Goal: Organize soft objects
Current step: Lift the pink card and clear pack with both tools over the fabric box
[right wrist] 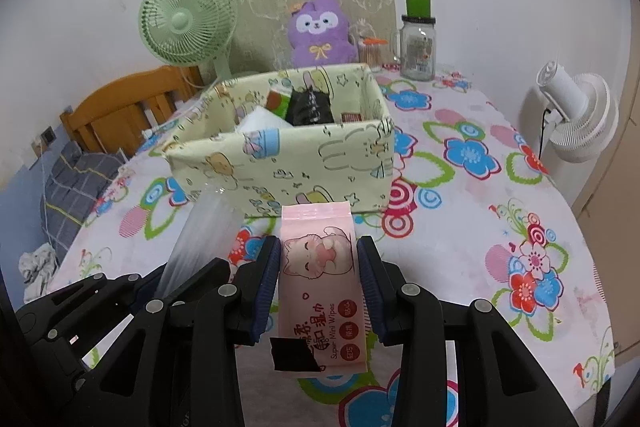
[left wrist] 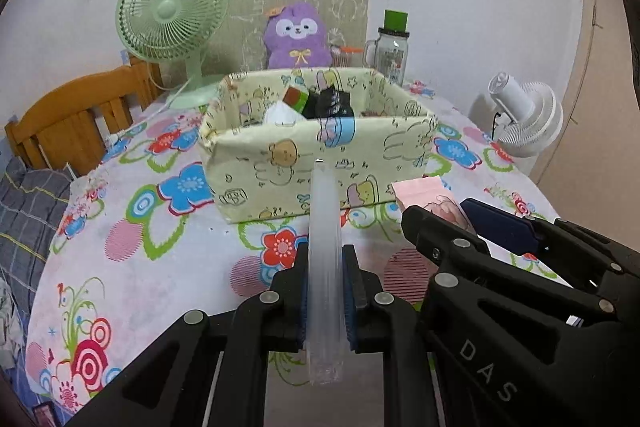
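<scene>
Both grippers loaded, both short of the fabric storage box (left wrist: pixel 320 147), which sits dead ahead at frame centre.

Left gripper (left wrist: pixel 325 297) is clamped on a clear plastic pack (left wrist: pixel 325 247), thin edge up, long axis pointing straight at the box.

Right gripper (right wrist: pixel 319 283) pinches the pink wet-wipes pack (right wrist: pixel 320 267) by its long sides, long axis also toward the box; its far end looks just short of the front wall, so probably nearer.

Next move is likely lift over the rim and drop.
</scene>
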The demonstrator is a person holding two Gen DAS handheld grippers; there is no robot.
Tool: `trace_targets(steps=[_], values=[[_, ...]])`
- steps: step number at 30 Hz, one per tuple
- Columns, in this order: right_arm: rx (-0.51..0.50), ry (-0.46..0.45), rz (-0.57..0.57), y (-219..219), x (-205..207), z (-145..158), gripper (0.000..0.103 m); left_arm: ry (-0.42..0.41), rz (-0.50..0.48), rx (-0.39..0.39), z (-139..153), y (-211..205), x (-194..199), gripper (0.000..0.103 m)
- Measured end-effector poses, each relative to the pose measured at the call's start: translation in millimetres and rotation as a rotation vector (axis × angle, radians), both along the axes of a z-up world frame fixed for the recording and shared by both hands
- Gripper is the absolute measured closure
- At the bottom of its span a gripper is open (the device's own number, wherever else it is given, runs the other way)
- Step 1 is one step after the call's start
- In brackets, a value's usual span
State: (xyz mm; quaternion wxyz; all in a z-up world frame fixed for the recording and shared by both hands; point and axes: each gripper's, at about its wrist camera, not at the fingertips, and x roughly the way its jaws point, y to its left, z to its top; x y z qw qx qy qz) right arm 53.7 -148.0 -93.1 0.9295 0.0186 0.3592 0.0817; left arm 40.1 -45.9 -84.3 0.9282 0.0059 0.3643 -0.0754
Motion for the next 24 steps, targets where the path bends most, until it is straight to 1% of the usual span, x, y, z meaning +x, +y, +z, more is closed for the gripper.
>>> trace_targets(steps=[10,24], values=[[0.009,-0.053,0.008,3.1,-11.8,24.0,0.060,-0.054,0.006,0.003,23.3,3.5,-10.5,0.091],[0.011,-0.111,0.014,6.9,-23.1,53.9,0.060,-0.108,0.001,0.004,51.7,6.9,-18.8,0.091]])
